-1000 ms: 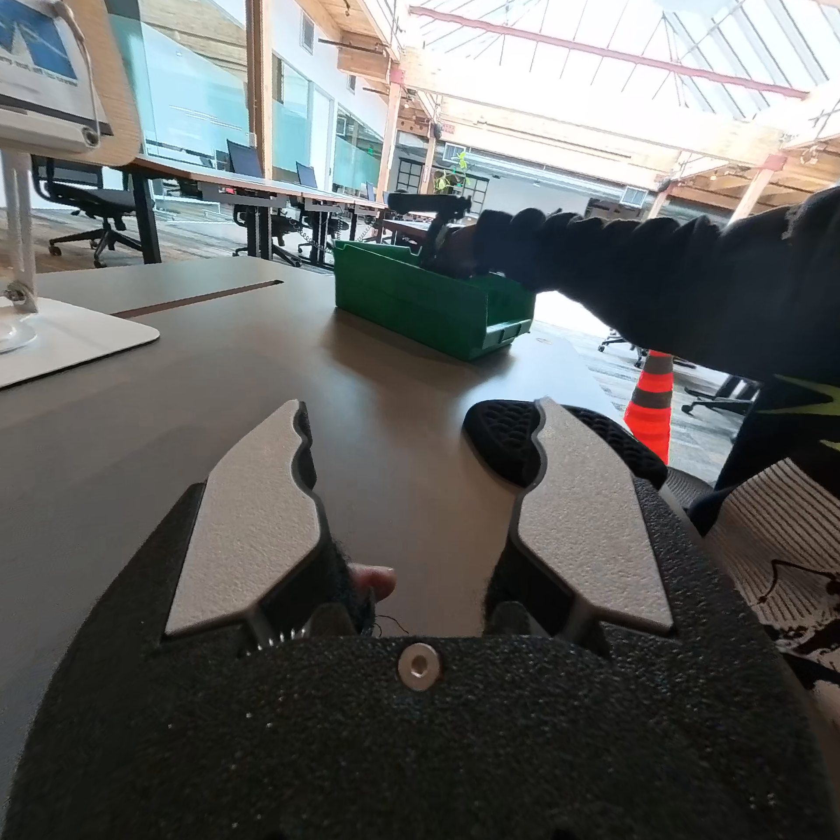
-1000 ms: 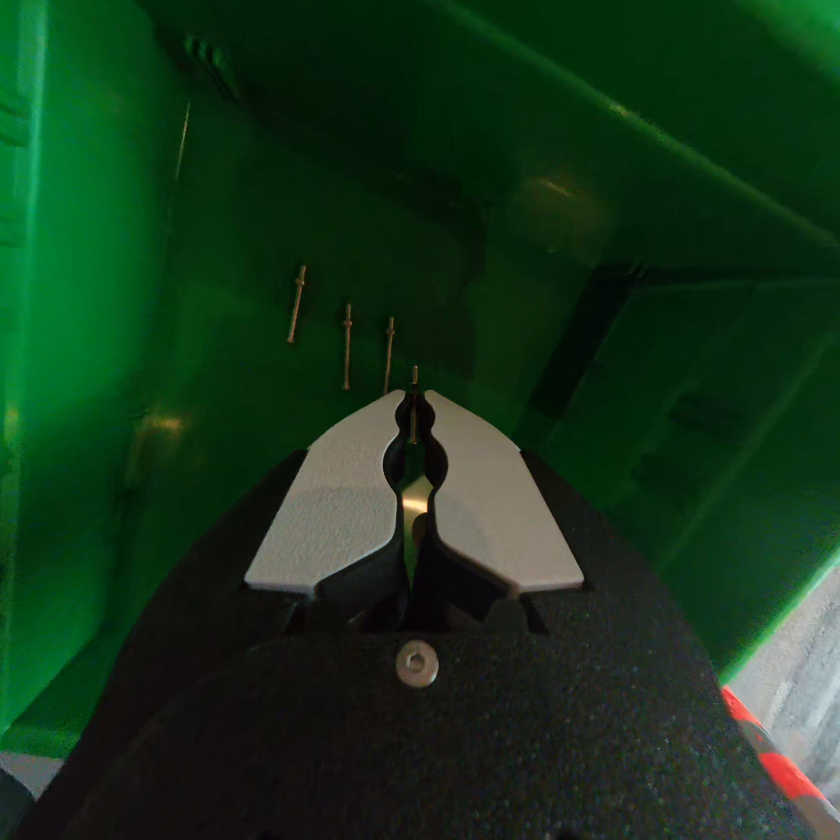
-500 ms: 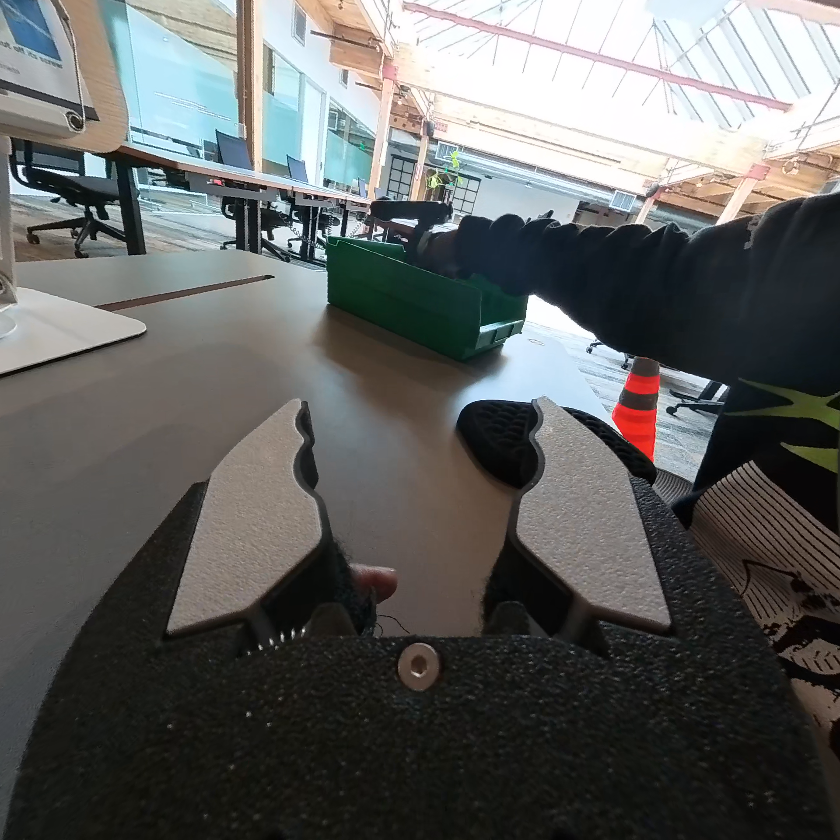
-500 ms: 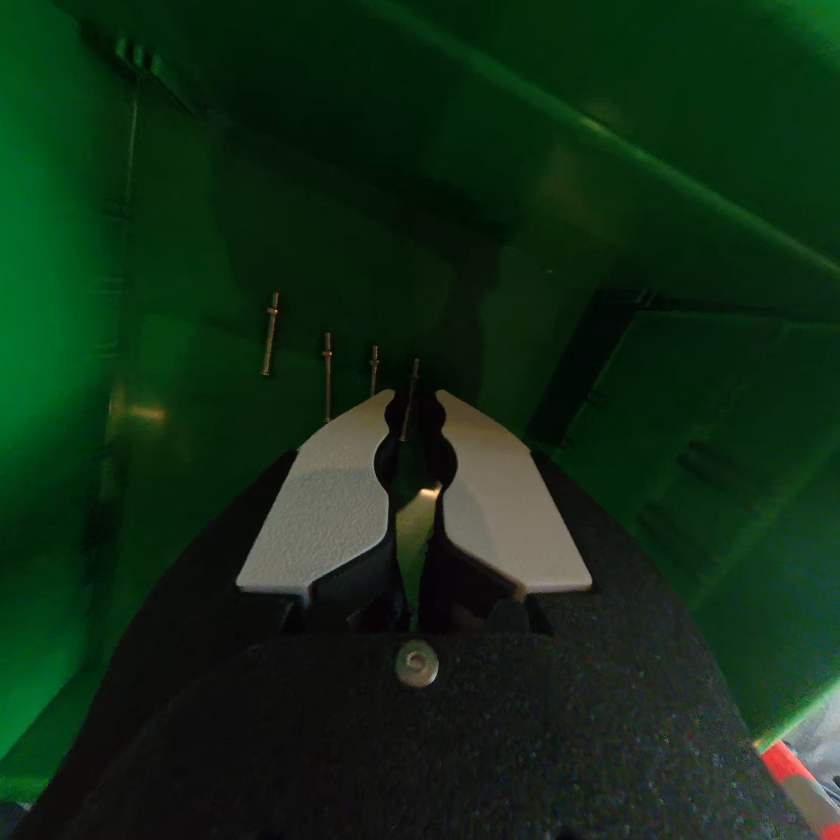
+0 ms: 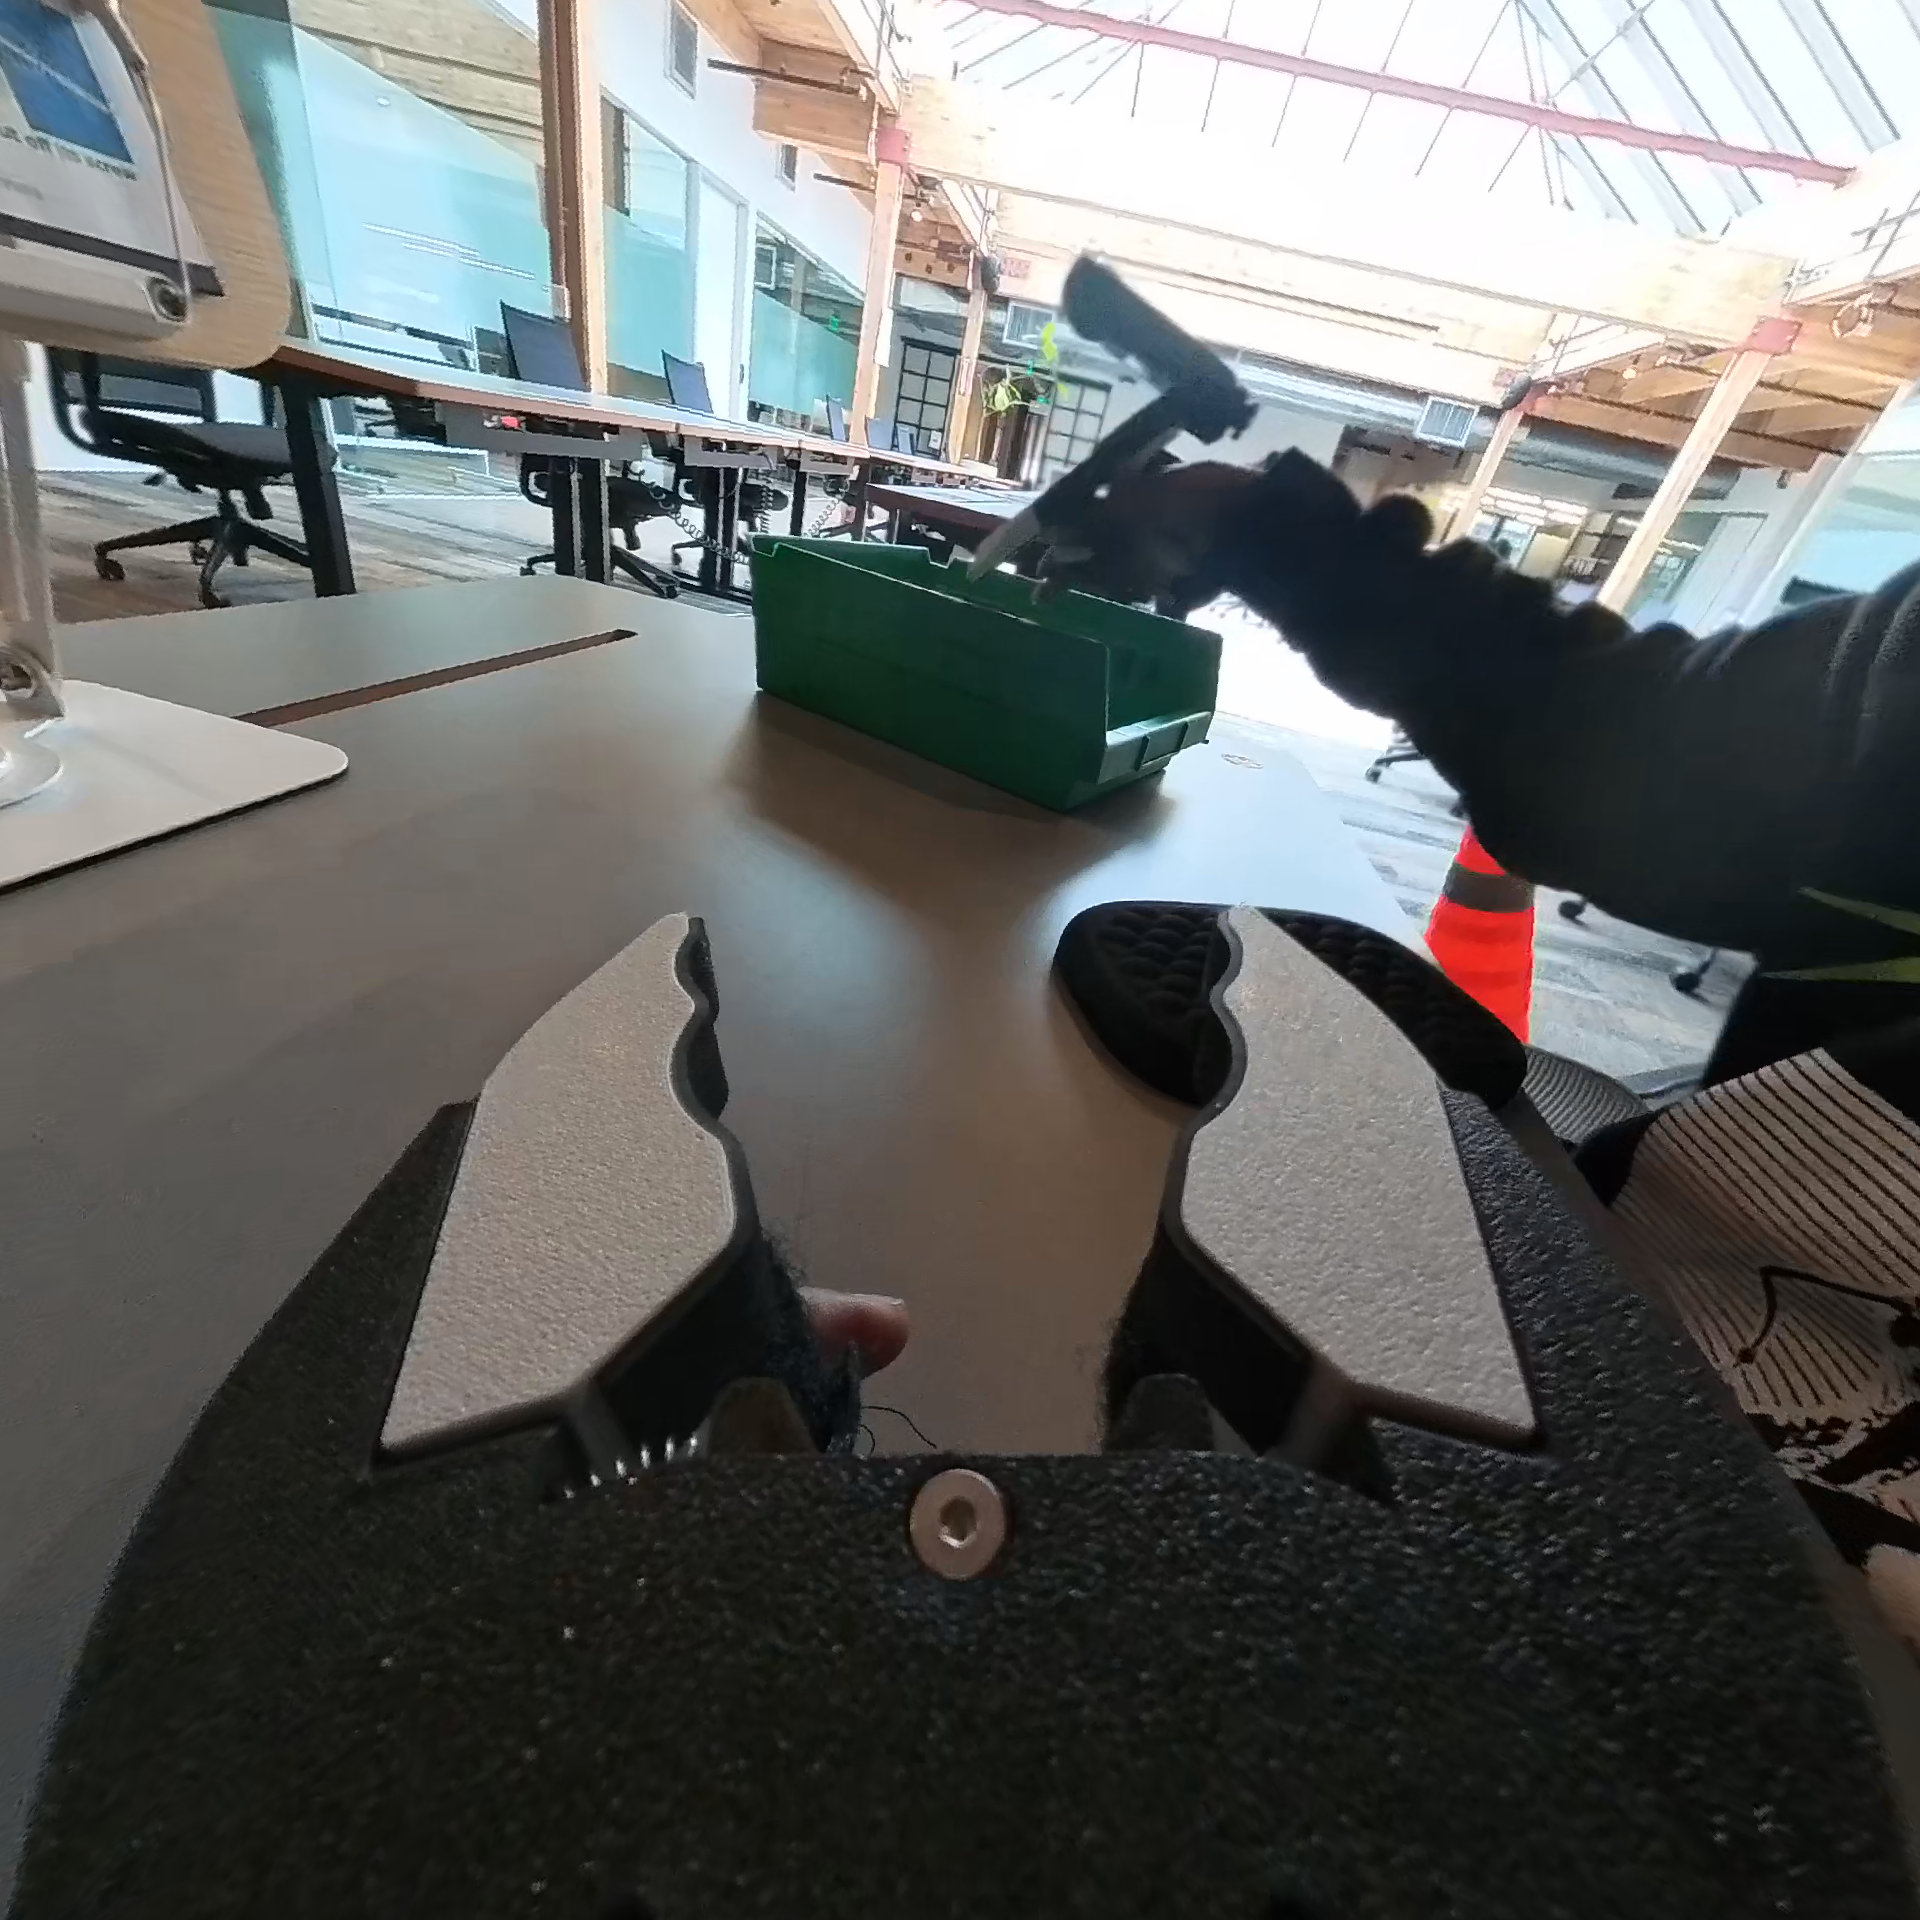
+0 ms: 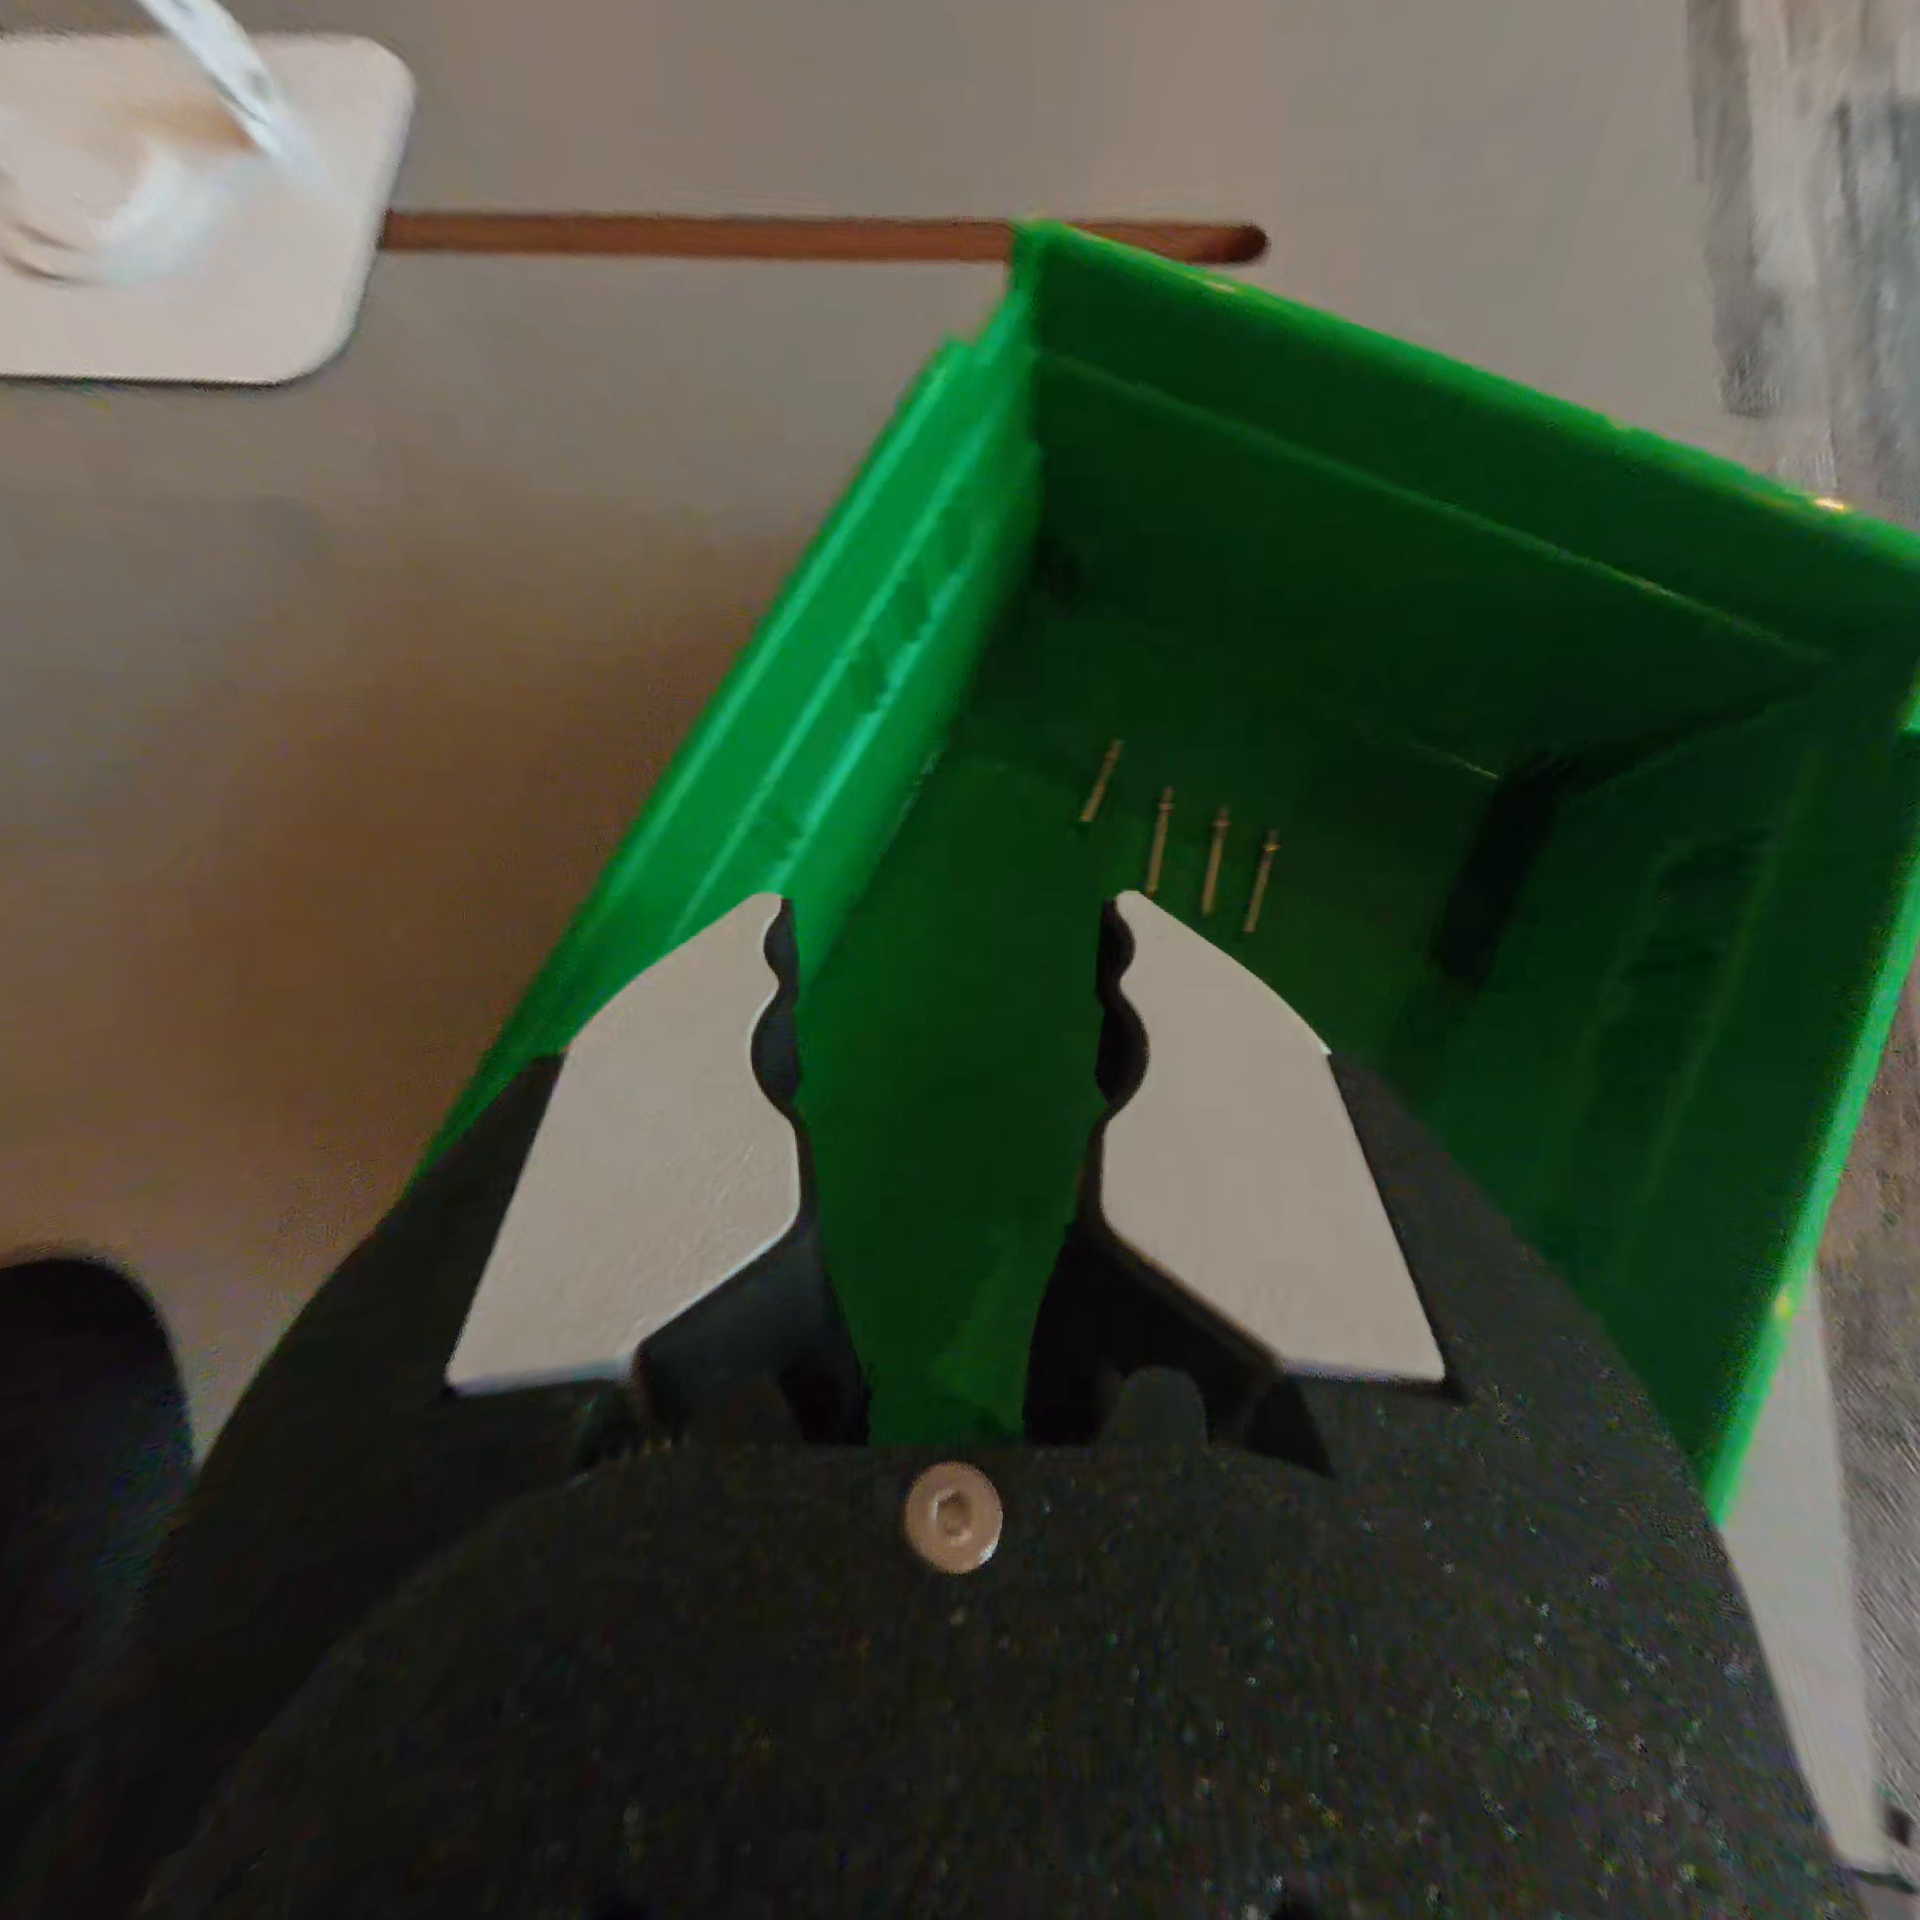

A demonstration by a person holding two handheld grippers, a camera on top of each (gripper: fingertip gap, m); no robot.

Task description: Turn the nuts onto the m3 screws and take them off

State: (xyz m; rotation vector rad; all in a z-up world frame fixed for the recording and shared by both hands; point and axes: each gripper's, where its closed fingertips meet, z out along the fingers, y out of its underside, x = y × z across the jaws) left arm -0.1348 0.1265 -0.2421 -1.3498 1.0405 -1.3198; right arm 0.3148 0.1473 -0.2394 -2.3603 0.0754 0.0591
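Four thin brass-coloured screws (image 6: 1210,847) lie side by side on the floor of the green bin (image 6: 1455,499), near its back wall. The right gripper (image 6: 945,914) hangs above them, spread and bare. The left gripper (image 5: 966,935) rests spread over the table (image 5: 520,831).

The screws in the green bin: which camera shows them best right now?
The right wrist view. It looks down into the green bin, where four screws lie side by side on its floor, just beyond the right gripper, jaws open. The left wrist view shows only the bin's outer wall; the screws are hidden.
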